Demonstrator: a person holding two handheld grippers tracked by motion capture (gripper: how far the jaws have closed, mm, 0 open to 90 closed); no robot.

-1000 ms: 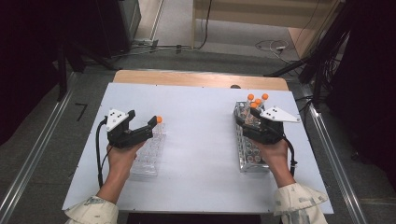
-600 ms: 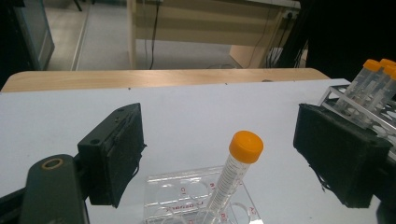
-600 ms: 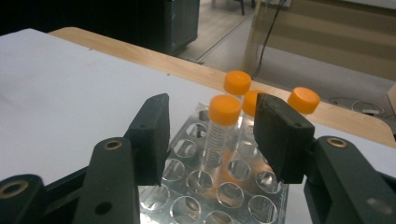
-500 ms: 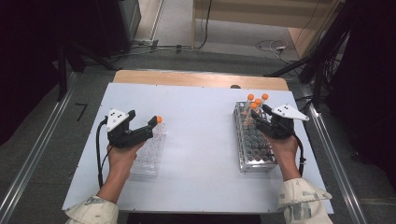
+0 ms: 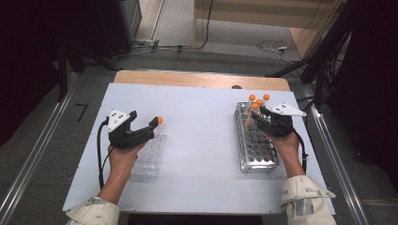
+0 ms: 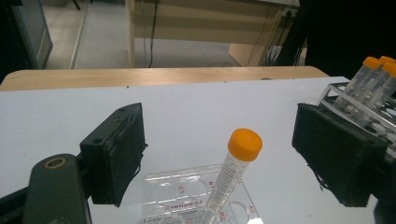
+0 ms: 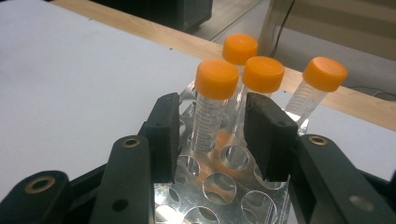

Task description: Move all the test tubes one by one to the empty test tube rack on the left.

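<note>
The right gripper hung over the far end of the clear plastic tube rack at the right of the white counter, where four orange-capped clear tubes stood clustered together. In the right gripper view its jaws had just been closing and stood on either side of the nearest orange-capped tube, which stood upright in a rack hole; a narrow gap showed between each pad and the tube's wall, so the jaws were not yet pressing on it. The three other orange-capped tubes stood just behind it.

The left gripper was held over the flat clear plastic tray at the left of the counter, well apart from the rack. Its jaws stood wide open. In the left gripper view a single orange-capped graduated tube leaned in one of the tray's holes between the two pads, touching neither. Beyond the counter's far edge ran a strip of pale wooden board.
</note>
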